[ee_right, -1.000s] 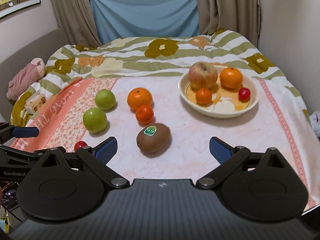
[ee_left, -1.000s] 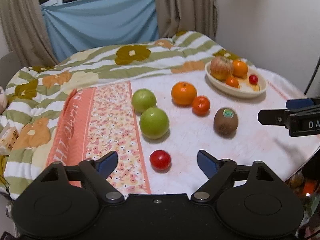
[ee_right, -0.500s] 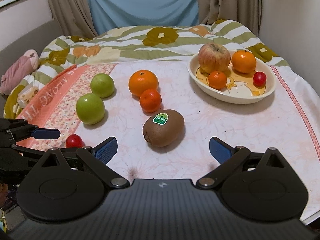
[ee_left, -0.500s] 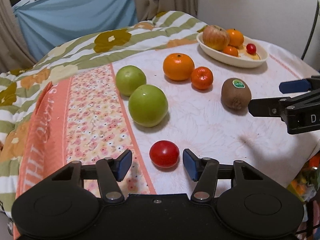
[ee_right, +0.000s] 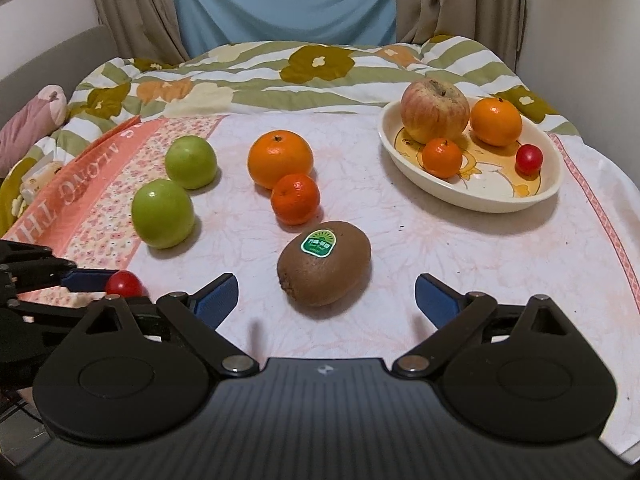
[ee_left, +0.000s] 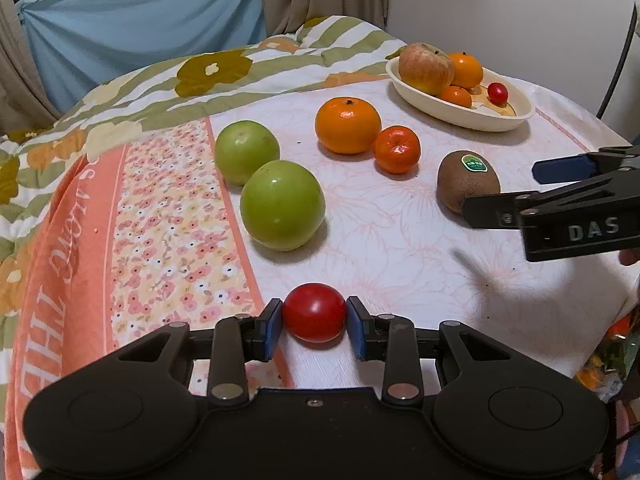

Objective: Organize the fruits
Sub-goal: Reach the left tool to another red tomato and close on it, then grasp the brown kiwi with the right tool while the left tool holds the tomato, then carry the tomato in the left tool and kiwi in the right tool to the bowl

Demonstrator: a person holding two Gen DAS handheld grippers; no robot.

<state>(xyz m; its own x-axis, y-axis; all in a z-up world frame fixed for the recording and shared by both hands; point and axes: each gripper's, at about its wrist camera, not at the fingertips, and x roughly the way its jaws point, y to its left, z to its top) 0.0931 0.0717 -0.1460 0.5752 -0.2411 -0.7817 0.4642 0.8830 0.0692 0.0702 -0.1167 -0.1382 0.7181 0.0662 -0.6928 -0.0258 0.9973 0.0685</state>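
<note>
My left gripper point(ee_left: 314, 326) is shut on a red cherry tomato point(ee_left: 314, 312) that rests on the tablecloth; the tomato also shows in the right wrist view point(ee_right: 124, 283). My right gripper point(ee_right: 326, 302) is open, with its jaws on either side of a brown kiwi point(ee_right: 325, 263) and just short of it. Two green apples point(ee_left: 282, 205) point(ee_left: 247, 151), a large orange point(ee_left: 347, 124) and a small mandarin point(ee_left: 397, 149) lie on the cloth. A cream bowl point(ee_right: 472, 196) at the back right holds an apple point(ee_right: 435, 111), an orange, a mandarin and a cherry tomato.
A striped floral blanket point(ee_right: 256, 76) lies behind the fruit. A pink soft toy point(ee_right: 28, 120) sits at the far left. The table's edge runs close on the right point(ee_left: 600, 312). A wall stands behind the bowl.
My left gripper moved forward and closed on the cherry tomato. My right gripper moved closer to the kiwi and stayed open.
</note>
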